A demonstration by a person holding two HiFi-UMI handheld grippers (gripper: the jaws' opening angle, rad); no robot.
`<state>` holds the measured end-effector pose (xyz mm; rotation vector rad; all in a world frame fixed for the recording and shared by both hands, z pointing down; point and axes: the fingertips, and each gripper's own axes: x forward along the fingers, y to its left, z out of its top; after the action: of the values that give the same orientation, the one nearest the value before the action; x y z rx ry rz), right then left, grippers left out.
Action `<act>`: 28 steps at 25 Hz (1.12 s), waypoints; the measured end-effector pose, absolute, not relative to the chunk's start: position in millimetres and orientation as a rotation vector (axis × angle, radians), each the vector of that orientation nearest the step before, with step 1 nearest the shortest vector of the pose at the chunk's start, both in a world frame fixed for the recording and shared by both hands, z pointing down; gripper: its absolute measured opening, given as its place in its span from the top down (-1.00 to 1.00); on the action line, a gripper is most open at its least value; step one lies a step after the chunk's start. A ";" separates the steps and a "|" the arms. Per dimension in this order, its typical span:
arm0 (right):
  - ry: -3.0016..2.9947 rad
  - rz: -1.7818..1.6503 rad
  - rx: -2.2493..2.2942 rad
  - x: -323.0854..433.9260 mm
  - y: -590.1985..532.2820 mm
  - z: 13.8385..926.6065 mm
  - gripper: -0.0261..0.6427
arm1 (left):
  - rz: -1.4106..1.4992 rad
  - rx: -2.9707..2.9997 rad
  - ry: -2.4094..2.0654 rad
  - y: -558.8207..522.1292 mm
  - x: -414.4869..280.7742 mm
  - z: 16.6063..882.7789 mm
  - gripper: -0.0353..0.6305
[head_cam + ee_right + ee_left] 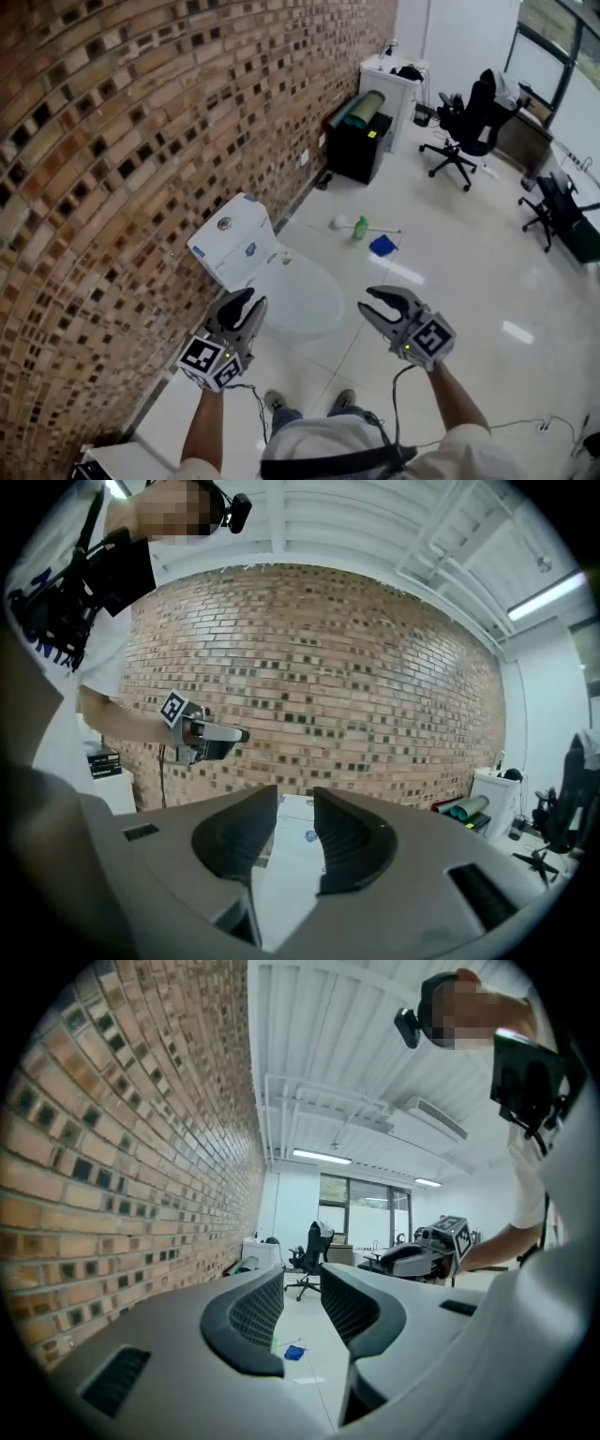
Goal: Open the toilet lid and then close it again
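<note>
Showing both grippers held level, side by side, on the near side of the toilet (281, 281); left gripper (253, 298) next to the brick wall (94, 187), jaws a narrow gap apart, released, nothing between them; right gripper (366, 302) well to its right, jaws likewise slightly parted and empty; neither touches the toilet. Toilet stands against the wall, at the left; lid (305, 298) lies down over the bowl; tank (230, 246) on the wall side, round button on top. Farther along the floor: green bottle (360, 227) with blue cloth (382, 246) just beside it; black cabinet (361, 145) by the wall; chair (466, 122) at far right.
</note>
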<state>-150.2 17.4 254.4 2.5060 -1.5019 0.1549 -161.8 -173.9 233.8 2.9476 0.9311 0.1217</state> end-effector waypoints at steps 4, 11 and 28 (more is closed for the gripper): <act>-1.552 0.150 2.478 -162.9 14.1 245.8 0.54 | 0.132 2.966 1.068 -139.7 -172.2 228.9 0.54; -1.577 0.170 2.488 -160.2 18.9 248.3 0.54 | 0.169 2.989 1.067 -125.9 -183.0 239.0 0.54; -1.618 0.161 2.445 -161.2 21.2 247.5 0.54 | 0.068 2.991 0.921 -114.0 -174.6 226.6 0.57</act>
<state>-161.2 21.2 247.5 2.4448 -1.6177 0.1611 -174.6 -114.0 226.6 2.9908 0.9212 0.0684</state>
